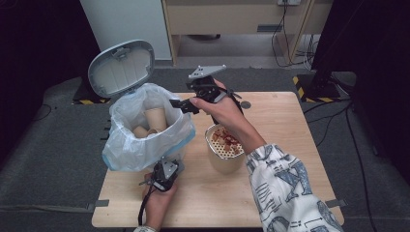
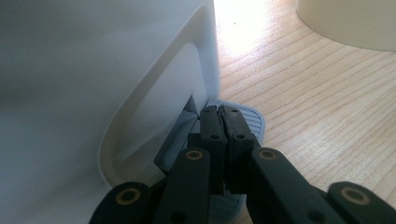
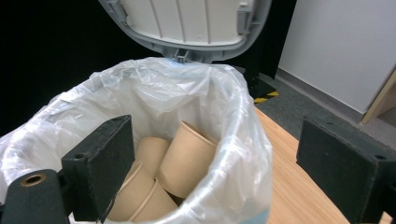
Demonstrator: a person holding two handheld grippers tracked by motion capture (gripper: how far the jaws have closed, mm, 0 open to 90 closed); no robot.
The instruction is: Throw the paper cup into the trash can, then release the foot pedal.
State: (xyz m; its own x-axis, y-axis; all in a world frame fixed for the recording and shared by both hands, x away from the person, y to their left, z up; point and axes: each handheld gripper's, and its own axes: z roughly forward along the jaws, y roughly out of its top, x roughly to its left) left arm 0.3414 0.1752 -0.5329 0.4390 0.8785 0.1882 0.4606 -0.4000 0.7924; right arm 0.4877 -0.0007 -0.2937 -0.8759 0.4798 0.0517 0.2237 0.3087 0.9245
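Observation:
A white pedal bin (image 1: 126,150) lined with a clear plastic bag stands on the table's left part, its grey lid (image 1: 122,66) tipped up. Several brown paper cups (image 1: 154,121) lie inside it. My left gripper (image 1: 164,176) is at the bin's base; in the left gripper view its jaws are shut, and the gripper (image 2: 222,112) rests on the grey ribbed pedal (image 2: 250,119) beside the bin wall (image 2: 93,70). My right gripper (image 1: 181,105) hovers open and holds nothing at the bag's right rim. In the right gripper view, the gripper (image 3: 224,140) looks down on the cups (image 3: 187,158).
A beige pot (image 1: 223,157) with a perforated insert holding reddish food scraps (image 1: 226,137) stands just right of the bin, under my right forearm; its side (image 2: 350,23) appears in the left gripper view. The wooden table (image 1: 280,121) ends close behind the bin. Cables lie on the floor beyond.

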